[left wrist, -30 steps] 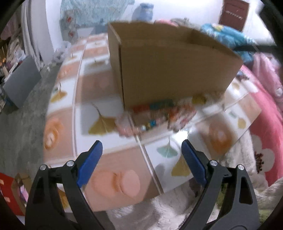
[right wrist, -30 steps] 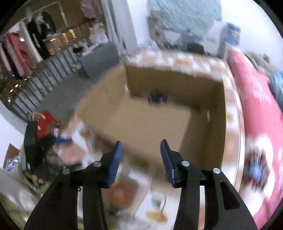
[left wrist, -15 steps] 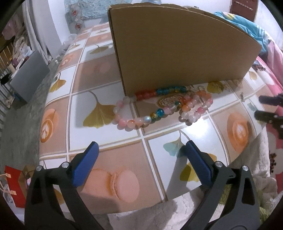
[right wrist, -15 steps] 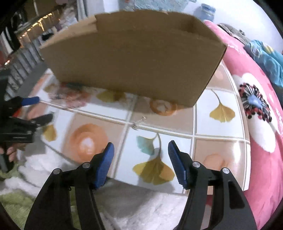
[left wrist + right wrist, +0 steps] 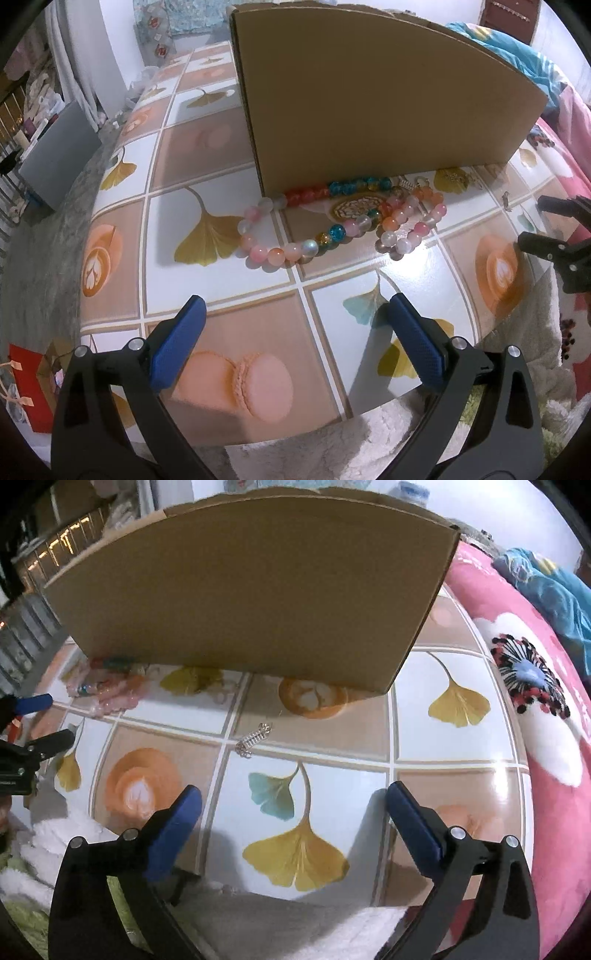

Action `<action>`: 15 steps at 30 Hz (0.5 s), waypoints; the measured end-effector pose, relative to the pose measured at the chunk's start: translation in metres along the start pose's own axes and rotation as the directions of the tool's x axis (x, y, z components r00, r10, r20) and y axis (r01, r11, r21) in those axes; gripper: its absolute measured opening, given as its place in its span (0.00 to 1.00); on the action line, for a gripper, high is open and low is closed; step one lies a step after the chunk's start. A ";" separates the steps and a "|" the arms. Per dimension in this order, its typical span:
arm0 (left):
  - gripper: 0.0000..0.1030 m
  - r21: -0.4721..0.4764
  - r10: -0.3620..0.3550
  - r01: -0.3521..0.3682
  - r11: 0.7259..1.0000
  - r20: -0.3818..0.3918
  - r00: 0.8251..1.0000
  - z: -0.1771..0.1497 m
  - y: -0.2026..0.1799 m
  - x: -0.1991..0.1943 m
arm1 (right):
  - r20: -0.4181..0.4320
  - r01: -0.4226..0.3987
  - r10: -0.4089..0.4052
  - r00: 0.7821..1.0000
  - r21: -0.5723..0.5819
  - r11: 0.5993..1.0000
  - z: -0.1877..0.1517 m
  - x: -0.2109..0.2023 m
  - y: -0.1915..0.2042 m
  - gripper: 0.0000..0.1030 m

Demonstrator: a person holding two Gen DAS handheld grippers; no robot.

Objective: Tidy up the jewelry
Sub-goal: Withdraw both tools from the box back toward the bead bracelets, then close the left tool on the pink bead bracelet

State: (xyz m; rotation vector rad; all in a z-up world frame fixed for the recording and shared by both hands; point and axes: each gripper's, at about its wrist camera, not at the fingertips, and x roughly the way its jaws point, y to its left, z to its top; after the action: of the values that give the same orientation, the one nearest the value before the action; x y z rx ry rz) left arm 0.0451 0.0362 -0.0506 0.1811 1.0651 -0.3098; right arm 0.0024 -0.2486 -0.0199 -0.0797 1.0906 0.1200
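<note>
Beads (image 5: 295, 251) of pink, peach, milky white, red, teal and amber made up the jewelry, strung as round glossy bracelets that lay in a loose tangle on the patterned tabletop (image 5: 221, 317), touching the foot of the cardboard box (image 5: 369, 103) at its near left corner. A gold filigree oval (image 5: 356, 207) lay inside the loops, and small gold pieces (image 5: 456, 176) lay against the box further right. In the right wrist view the same heap (image 5: 105, 688) showed blurred at the far left, while a small silver earring (image 5: 254, 738), a short ladder-like strip with a ring at each end, lay alone on a tile seam in front of the box, well apart from the beads.

No brand, label or writing could be read on the box, the jewelry or the table covering, which bore only ginkgo leaves, latte cups and macarons.

The left gripper (image 5: 295, 332) hung released above the table edge, jaws wide, nothing between them. The right gripper (image 5: 293, 810) was opening, its blue pads (image 5: 177, 821) spread with only tabletop between them, the earring lying beyond the tips.
</note>
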 end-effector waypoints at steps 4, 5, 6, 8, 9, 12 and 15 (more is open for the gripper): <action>0.93 0.007 -0.012 0.012 1.000 0.002 1.000 0.000 0.003 -0.001 | 0.026 -0.010 0.010 1.000 -0.010 1.000 -0.006 -0.003 -0.001 0.94; 0.93 -0.007 -0.011 0.012 1.000 0.009 1.000 0.000 0.006 -0.002 | 0.038 -0.009 0.009 0.999 -0.014 1.000 -0.008 -0.004 -0.001 0.94; 0.93 -0.027 -0.021 0.022 0.999 0.025 0.999 0.000 0.010 -0.004 | 0.042 -0.010 0.011 0.999 -0.016 1.000 -0.009 -0.005 -0.001 0.94; 0.92 -0.080 -0.074 0.080 0.994 0.074 0.995 0.002 0.020 -0.012 | 0.046 -0.014 0.015 0.999 -0.025 1.000 -0.011 -0.006 -0.001 0.94; 0.91 -0.103 -0.089 0.099 0.990 0.104 0.991 0.004 0.025 -0.017 | 0.045 -0.012 0.013 0.999 -0.028 1.000 -0.014 -0.008 0.001 0.94; 0.64 -0.118 -0.067 0.083 0.990 0.134 0.989 0.011 0.033 -0.023 | 0.030 -0.001 0.002 1.000 -0.015 1.000 -0.015 -0.010 0.005 0.91; 0.54 -0.120 -0.063 0.078 0.990 0.123 0.990 0.020 0.039 -0.019 | 0.073 0.003 -0.003 0.997 0.000 1.000 -0.009 -0.018 0.005 0.74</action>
State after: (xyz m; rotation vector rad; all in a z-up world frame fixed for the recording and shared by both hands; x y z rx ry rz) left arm 0.0659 0.0700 -0.0242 0.0133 0.9701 -0.3129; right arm -0.0138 -0.2460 -0.0084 -0.0760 1.0179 0.1194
